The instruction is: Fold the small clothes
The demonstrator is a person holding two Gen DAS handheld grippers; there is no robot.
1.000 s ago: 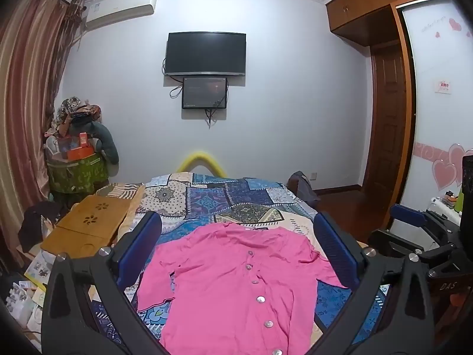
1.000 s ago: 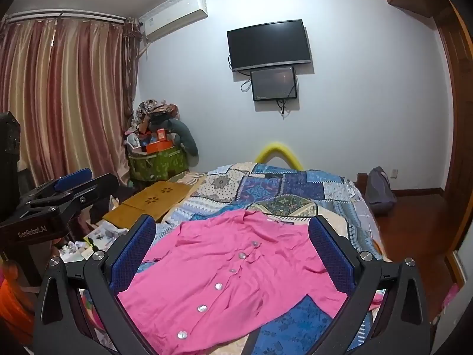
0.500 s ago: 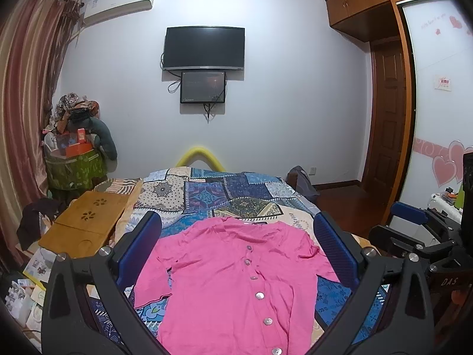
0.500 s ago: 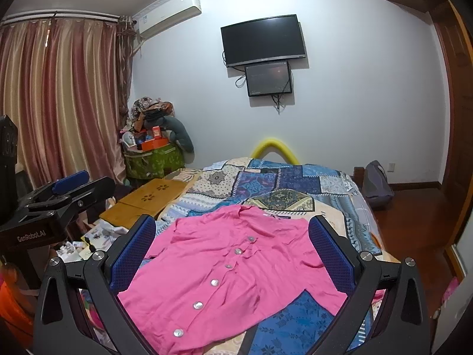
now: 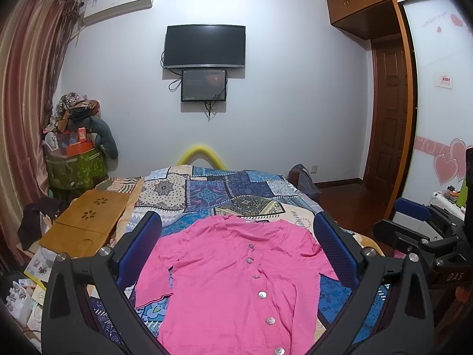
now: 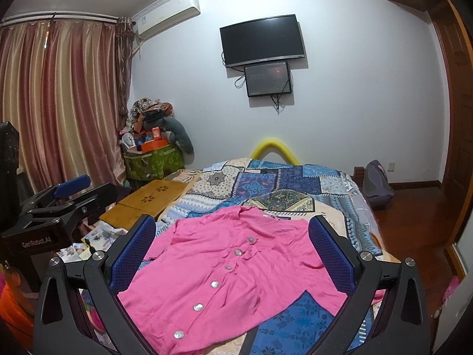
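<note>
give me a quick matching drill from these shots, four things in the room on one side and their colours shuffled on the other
Things:
1. buttoned shirt on the bed
2. foam tube at the bed's far end
3. lap desk left of the bed
4. storage bin in the corner

Colours:
A. green
B. pink
C. wood brown
D. yellow

Pairs: 1-B, 2-D, 3-C, 4-A

your left gripper (image 5: 236, 254) hangs spread wide above the pink shirt (image 5: 236, 281), which lies flat, buttons up, on the patchwork bed (image 5: 224, 189); the right gripper (image 5: 425, 230) sits alongside.
</note>
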